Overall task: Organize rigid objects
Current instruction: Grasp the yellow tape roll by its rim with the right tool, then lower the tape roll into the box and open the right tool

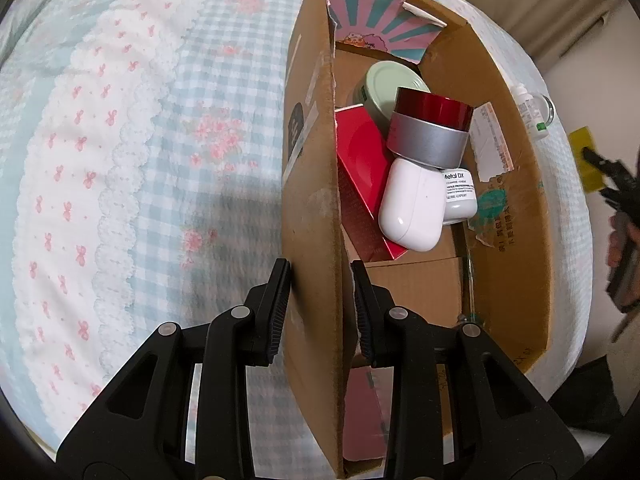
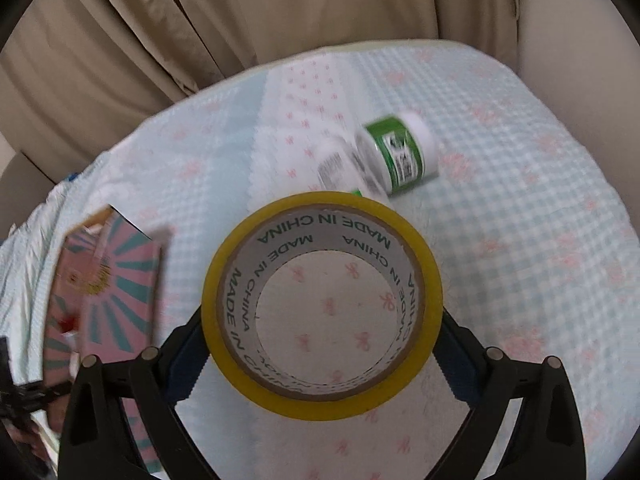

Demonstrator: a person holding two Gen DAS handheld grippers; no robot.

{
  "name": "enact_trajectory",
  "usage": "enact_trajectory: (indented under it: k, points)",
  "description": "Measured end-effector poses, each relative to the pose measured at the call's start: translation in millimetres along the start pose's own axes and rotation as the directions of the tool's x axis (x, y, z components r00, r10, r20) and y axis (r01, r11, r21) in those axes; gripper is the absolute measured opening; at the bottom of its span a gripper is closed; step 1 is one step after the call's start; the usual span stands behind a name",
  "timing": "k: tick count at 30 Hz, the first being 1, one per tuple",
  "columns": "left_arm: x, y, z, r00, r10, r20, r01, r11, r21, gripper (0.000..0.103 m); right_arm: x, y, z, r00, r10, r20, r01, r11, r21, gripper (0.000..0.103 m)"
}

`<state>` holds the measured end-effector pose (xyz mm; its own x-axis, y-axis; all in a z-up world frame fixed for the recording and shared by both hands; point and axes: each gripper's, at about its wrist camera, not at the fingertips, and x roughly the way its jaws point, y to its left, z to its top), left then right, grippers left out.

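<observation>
1. Right gripper (image 2: 322,344) has its jaws spread wide, pads pressing a yellow packing-tape roll (image 2: 322,304) held above the bedspread (image 2: 520,240).
2. Left gripper (image 1: 320,312) pinches the cardboard box (image 1: 312,200) wall, apparently steadying it.
3. Inside: red-lidded jar (image 1: 430,128), white earbud case (image 1: 414,204).
4. Green-labelled bottle (image 2: 400,152) waits outside.

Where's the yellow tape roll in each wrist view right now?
Left wrist: yellow tape roll at far right edge, partly hidden behind the right tool.
Right wrist: bottom centre, clamped between the tool's fingers.
Shared landmark: pink-and-teal striped flap of the cardboard box.
</observation>
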<state>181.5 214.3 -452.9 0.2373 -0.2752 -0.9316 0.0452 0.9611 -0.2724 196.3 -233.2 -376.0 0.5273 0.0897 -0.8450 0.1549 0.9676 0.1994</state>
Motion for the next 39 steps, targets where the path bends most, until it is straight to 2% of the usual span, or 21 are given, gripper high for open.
enact_trajectory:
  k: [8,15,20,27,35,39]
  points:
    - [4.1,-5.9,7.4,0.999,0.025,-0.047,-0.022,0.999,0.045,0.027,-80.6,62.0,14.0,0.999,-0.005,0.042,0.003,0.998,0.061,0.097]
    - [7.1,-11.0,13.6,0.995,0.029,-0.091,-0.019,0.993,0.114,0.027,-111.5,134.4,0.3,0.999,0.037,0.033,-0.041,0.989,0.143,0.097]
    - [9.3,-10.5,19.2,0.994,0.011,-0.112,0.003,0.993,0.12,0.027,-104.0,183.5,-20.0,0.997,0.073,-0.005,-0.071,0.982,0.174,0.097]
    - [10.6,-10.2,21.4,0.993,0.011,-0.117,0.004,0.992,0.13,0.027,-66.5,239.8,-52.5,0.988,0.122,-0.093,-0.105,0.981,0.164,0.097]
    - [10.5,-4.3,22.2,0.993,-0.003,-0.121,0.017,0.994,0.112,0.027,-38.4,260.5,-71.7,0.979,0.139,-0.152,-0.114,0.98,0.162,0.097]
    - [10.0,-4.6,20.6,0.993,0.0,-0.118,0.014,0.992,0.122,0.027,-30.9,259.9,-77.7,0.979,0.138,-0.152,-0.113,0.98,0.165,0.098]
